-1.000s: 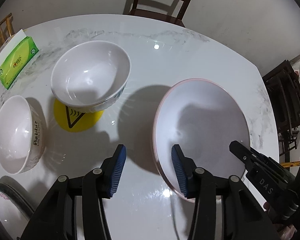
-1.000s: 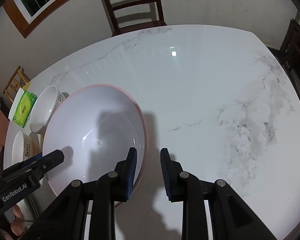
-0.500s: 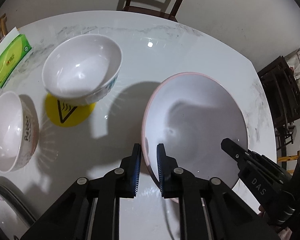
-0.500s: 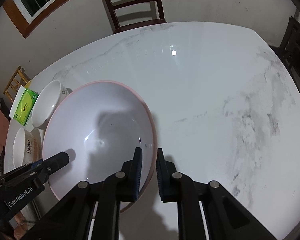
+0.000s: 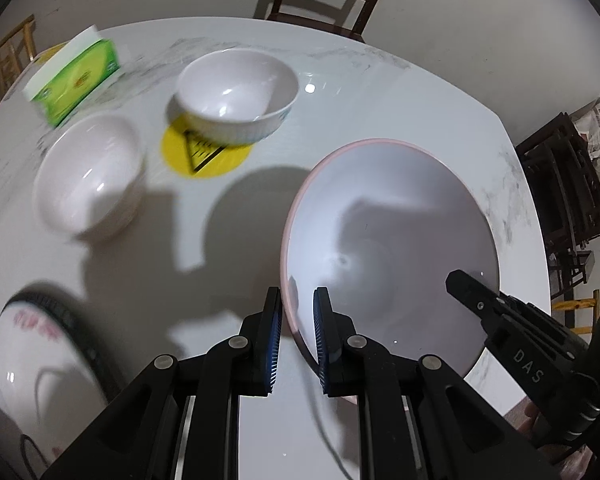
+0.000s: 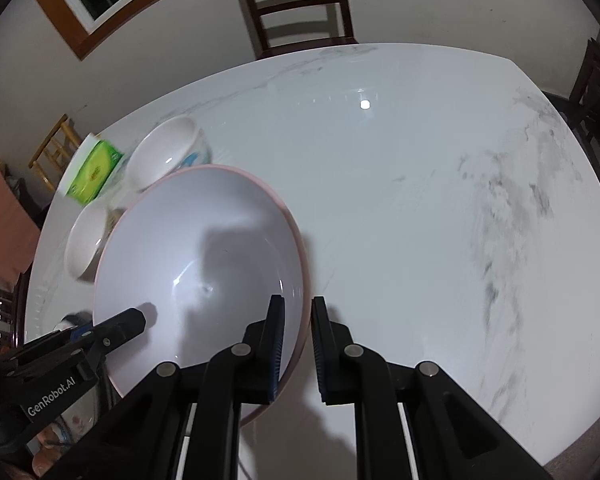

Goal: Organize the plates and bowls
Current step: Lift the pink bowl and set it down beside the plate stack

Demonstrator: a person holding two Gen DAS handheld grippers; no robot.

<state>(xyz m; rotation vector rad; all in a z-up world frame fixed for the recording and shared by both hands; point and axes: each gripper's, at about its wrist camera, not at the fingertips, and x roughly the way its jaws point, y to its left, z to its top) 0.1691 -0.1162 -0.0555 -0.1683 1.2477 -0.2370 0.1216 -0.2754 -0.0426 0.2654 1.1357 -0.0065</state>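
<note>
Left gripper [image 5: 296, 332] clamped on bowl rim [image 5: 286, 280] between its fingers, right gripper [image 6: 296, 336] likewise pinching the opposite rim

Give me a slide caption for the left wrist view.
Left hand-held gripper clamps the pink-rimmed bowl's near rim; two white bowls behind.

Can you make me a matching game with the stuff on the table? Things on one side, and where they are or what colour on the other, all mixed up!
Things:
1. Big bowl
2. Ribbed bowl
3. Box
4. Plate

Clues:
A. Green
B. Black rim, pink flowers
C. Gripped by both tongs
D. Sits on a yellow disc

Pairs: 1-C, 2-D, 3-A, 4-B
</note>
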